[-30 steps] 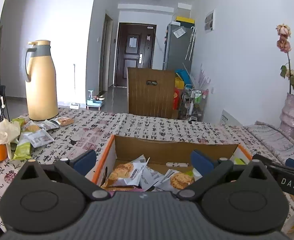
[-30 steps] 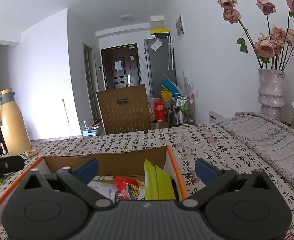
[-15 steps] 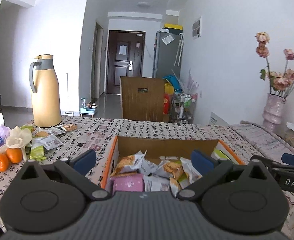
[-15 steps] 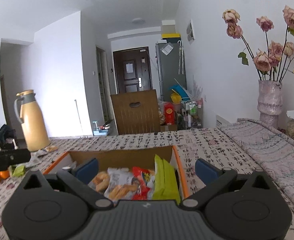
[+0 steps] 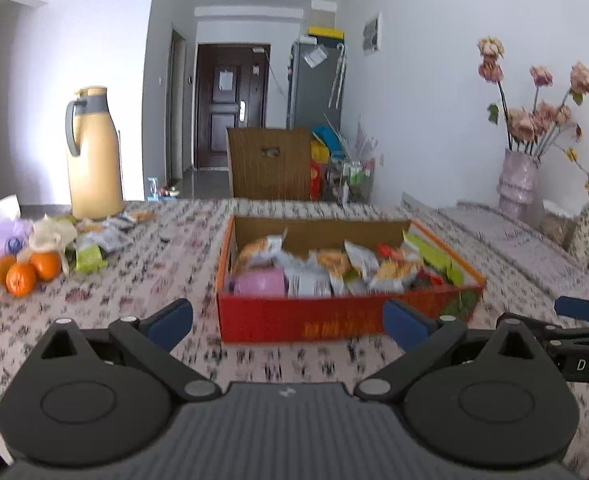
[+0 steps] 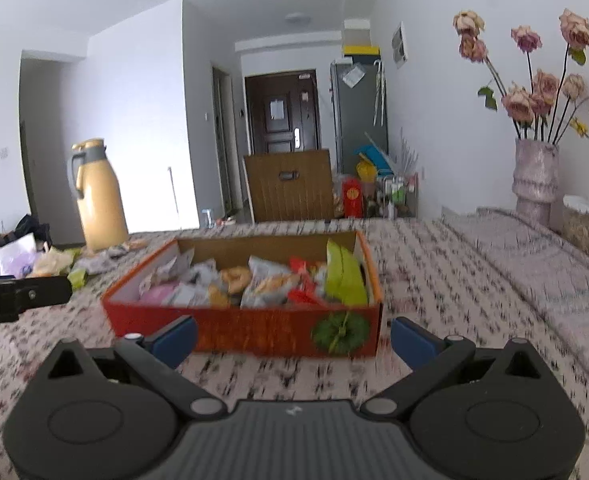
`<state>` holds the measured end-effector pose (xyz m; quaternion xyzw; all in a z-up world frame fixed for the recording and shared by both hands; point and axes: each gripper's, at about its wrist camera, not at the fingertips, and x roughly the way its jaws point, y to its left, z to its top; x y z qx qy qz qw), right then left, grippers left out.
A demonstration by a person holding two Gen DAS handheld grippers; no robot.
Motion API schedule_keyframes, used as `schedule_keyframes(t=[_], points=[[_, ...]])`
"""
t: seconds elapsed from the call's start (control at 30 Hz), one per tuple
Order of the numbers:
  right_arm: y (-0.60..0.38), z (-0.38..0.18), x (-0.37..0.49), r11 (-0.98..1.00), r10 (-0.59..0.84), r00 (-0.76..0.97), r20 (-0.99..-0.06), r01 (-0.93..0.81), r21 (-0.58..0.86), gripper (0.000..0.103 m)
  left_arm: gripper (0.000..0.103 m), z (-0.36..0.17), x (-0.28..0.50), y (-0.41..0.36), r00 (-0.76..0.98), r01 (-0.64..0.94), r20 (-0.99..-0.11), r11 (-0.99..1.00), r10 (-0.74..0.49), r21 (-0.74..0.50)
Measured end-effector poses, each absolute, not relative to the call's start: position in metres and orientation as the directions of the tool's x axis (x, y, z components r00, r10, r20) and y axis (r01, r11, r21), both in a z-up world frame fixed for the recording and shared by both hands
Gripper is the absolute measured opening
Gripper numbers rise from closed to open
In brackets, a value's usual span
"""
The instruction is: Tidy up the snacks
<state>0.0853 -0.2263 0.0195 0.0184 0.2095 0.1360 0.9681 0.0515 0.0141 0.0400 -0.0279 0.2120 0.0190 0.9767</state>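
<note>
Left claw [image 5: 288,325]: blue-padded jaws spread wide, nothing between them. Right claw [image 6: 293,341]: same, wide apart and empty. Both hang low over the worktop with the black-on-white character-print cloth [image 6: 434,280], just short of the near wall of the shallow red-orange cardboard box [image 5: 334,316], not touching it.

The box sits straight ahead of both claws, packed with wrapped snack packets [image 6: 254,280]; a tall green packet [image 6: 344,276] stands upright at its right end.

Judged mostly done. Remaining: several loose snack packets [image 5: 94,246] lie well to the left, beside the oranges [image 5: 26,272], near the tall yellow thermos jug [image 5: 92,156]. The left claw is the nearer one to these.
</note>
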Motion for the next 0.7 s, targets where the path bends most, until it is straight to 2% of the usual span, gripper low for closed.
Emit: schedule_keyframes(t=[0.3,0.7], points=[[-0.227,-0.005,0.065,0.961,0.271,0.835,-0.479,-0.258,0.094,0.103,0.103,0.004,0.036,0.015,0.858,-0.025,-0.514,0.998,-0.012,-0.065],[-0.228,-0.019,0.06,0.963,0.267,0.812,-0.52,-0.25,0.104,0.103,0.103,-0.012,0.036,0.014,0.829,-0.017,-0.558,0.997,-0.028,-0.075]])
